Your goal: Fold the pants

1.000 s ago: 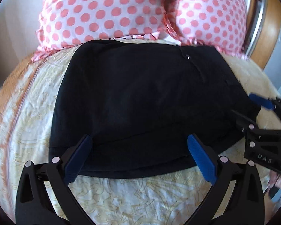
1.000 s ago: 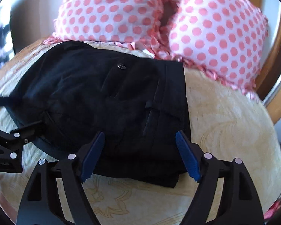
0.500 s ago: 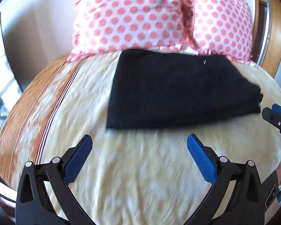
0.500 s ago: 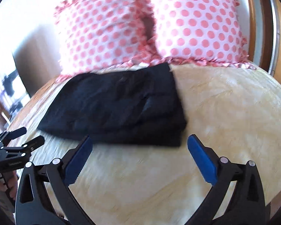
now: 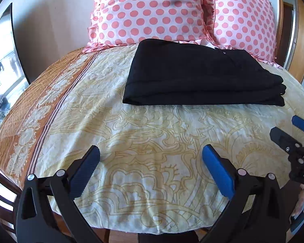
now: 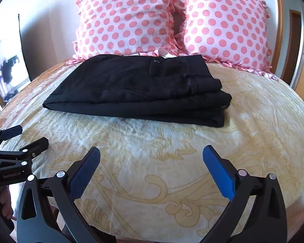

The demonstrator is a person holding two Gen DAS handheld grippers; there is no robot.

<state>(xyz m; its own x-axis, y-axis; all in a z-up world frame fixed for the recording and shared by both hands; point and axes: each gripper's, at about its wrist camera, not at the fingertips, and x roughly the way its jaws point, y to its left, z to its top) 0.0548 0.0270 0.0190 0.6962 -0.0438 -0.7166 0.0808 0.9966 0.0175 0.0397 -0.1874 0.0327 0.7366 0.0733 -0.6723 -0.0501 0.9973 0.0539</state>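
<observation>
- The left black gripper with blue pads (image 5: pixel 151 158) and the right black gripper with blue pads (image 6: pixel 151 158) hang spread and empty above the cream patterned bedspread (image 6: pixel 172 162), likely because folding looks finished.
- The folded black pants (image 6: pixel 139 89) lie well beyond both, stacked flat.
- Behind, touching the pants, are pink polka-dot pillows (image 6: pixel 127 20).

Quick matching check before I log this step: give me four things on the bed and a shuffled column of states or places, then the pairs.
1. black pants
2. polka-dot pillows
3. left gripper
4. bedspread

a. propped upright at the head of the bed
b. yellow floral print with an orange border
c. jaws open, holding nothing
d. folded into a flat stack, just in front of the pillows

Pairs: 1-d, 2-a, 3-c, 4-b
</observation>
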